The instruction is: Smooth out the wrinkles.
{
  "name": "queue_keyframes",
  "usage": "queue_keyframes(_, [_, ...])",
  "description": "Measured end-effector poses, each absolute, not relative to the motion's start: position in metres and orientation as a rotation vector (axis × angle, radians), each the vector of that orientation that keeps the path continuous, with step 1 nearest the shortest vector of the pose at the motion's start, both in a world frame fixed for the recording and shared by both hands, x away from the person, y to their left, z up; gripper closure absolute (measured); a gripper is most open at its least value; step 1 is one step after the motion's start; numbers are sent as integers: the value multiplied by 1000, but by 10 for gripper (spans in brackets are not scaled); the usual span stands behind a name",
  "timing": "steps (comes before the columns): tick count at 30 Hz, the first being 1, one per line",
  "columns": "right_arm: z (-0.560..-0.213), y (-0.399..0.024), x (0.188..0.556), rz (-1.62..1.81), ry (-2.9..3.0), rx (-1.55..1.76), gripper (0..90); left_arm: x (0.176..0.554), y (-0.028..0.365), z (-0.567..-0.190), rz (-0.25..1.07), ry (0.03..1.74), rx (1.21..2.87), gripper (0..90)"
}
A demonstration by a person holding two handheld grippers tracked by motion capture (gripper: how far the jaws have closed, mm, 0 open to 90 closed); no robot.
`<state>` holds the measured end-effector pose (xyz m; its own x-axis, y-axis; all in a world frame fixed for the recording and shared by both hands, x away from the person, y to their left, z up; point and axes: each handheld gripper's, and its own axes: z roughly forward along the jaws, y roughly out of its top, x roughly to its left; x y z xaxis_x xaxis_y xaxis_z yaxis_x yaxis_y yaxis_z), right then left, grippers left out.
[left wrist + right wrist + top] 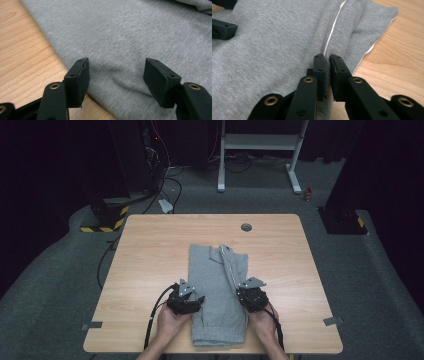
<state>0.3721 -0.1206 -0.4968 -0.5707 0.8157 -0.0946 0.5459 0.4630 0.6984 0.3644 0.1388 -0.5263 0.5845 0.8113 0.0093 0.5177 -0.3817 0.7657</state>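
On the near half of the wooden tabletop (150,250), a folded grey garment (217,290) is lying flat, with the person's two hands flanking its lower part. At its left edge the left gripper (116,72) is hovering with its jaws standing wide apart, the grey cloth lying below and between them and neither pad pressing on it. Along the garment's right side, the right gripper (327,75) is pinching a raised fold of the fabric beside a white seam line (334,27), its jaws nearly meeting on the cloth.
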Motion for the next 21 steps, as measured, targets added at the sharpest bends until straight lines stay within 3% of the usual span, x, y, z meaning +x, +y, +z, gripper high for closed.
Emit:
queue_keyframes(8, [-486, -139, 367, 914, 2231, 1163, 844, 364, 139, -526, 504, 1059, 2068, 372])
queue_keyframes(14, [-504, -157, 373, 866, 2258, 1277, 838, 364, 139, -526, 504, 1059, 2068, 372])
queue_keyframes(21, [-490, -151, 364, 946, 2196, 1226, 765, 364, 139, -526, 505, 1059, 2068, 372])
